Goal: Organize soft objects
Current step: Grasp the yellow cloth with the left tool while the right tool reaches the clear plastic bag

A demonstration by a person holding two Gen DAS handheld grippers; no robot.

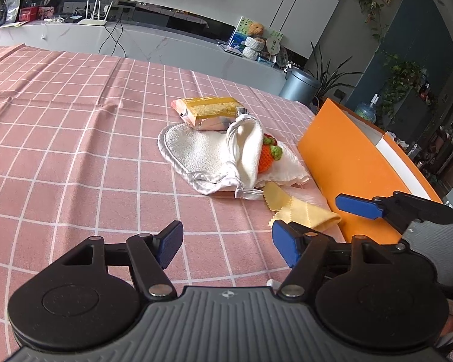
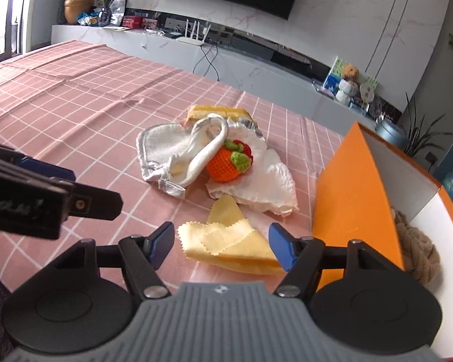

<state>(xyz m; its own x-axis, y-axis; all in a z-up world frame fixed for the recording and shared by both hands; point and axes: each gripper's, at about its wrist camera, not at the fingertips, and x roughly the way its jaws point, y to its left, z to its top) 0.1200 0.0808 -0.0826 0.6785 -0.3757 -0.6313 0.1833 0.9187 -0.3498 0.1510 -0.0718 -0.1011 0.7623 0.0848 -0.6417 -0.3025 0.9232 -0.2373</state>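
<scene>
A heap of soft things lies on the pink checked tablecloth: a white cloth with silver trim, a crocheted orange fruit, a crumpled white cloth and a pinked yellow cloth. My right gripper is open, low over the yellow cloth, which lies between its fingers without the pads pressing it. My left gripper stands open over bare tablecloth, short of the heap, with nothing between its fingers.
An open orange box stands right of the heap, with a coil of rope inside. A yellow snack packet lies behind the white cloth. A low marble cabinet runs behind the table.
</scene>
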